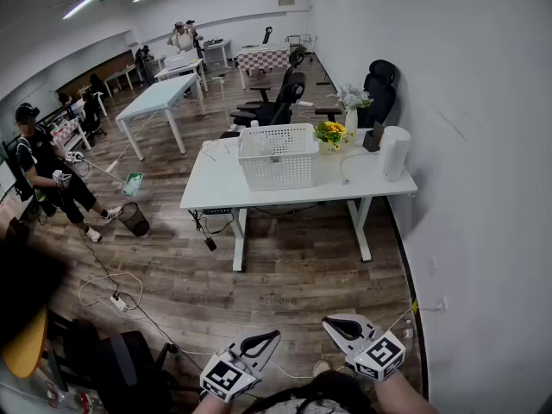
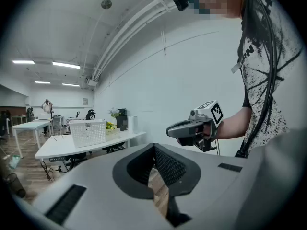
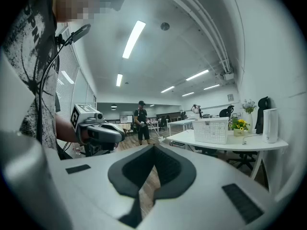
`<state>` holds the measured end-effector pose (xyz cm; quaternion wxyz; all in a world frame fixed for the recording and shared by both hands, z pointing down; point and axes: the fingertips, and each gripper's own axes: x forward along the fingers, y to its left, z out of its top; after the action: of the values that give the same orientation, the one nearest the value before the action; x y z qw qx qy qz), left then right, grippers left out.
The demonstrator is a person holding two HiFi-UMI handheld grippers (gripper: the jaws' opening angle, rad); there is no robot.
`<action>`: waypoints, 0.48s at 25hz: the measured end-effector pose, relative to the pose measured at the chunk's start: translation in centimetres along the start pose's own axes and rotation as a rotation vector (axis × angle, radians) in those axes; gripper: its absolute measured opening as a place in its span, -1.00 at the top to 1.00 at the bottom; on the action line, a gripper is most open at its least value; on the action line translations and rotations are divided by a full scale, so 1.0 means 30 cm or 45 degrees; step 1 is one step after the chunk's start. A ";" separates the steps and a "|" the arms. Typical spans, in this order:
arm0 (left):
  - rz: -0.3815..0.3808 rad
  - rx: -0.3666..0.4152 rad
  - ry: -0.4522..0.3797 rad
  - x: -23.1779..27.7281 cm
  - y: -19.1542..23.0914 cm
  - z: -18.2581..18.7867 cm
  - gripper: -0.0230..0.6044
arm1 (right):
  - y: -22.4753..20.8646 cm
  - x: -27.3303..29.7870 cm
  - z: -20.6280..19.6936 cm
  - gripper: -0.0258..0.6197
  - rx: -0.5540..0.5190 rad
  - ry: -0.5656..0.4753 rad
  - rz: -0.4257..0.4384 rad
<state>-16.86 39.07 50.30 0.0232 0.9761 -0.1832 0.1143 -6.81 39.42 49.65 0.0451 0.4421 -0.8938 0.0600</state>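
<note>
Both tools hang low and near, close to the person's body over the wooden floor (image 1: 293,274). The left tongs (image 1: 274,335) are pinched tip to tip on nothing, and the right tongs (image 1: 328,323) are closed and empty too. The white basket (image 1: 278,156) sits on the far desk (image 1: 216,188), well apart from both, beside what look like yellow flowers (image 1: 330,132), so with nothing in reach the tongs sit idle.
</note>
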 end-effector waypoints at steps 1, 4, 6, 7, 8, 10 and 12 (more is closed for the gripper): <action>-0.001 0.014 -0.001 -0.011 -0.013 0.005 0.89 | 0.014 -0.009 -0.001 0.86 -0.004 0.006 0.000; -0.001 0.049 -0.002 -0.041 -0.042 0.013 0.89 | 0.050 -0.028 0.001 0.86 -0.022 0.016 0.002; -0.001 0.052 -0.004 -0.054 -0.054 0.008 0.89 | 0.063 -0.034 0.000 0.86 -0.027 0.018 0.001; 0.001 0.050 -0.005 -0.059 -0.058 0.005 0.89 | 0.068 -0.038 -0.003 0.86 -0.026 0.023 -0.003; 0.003 0.047 -0.007 -0.063 -0.060 0.001 0.89 | 0.070 -0.041 -0.008 0.86 -0.022 0.029 -0.009; 0.011 0.045 -0.009 -0.075 -0.061 -0.004 0.89 | 0.076 -0.046 -0.011 0.86 -0.013 0.028 -0.017; 0.017 0.039 -0.012 -0.089 -0.065 -0.007 0.89 | 0.086 -0.052 -0.002 0.85 -0.005 0.004 -0.021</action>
<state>-18.63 41.84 49.89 0.0068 0.9756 -0.1881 0.1127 -7.92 42.20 49.33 0.0480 0.4494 -0.8901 0.0585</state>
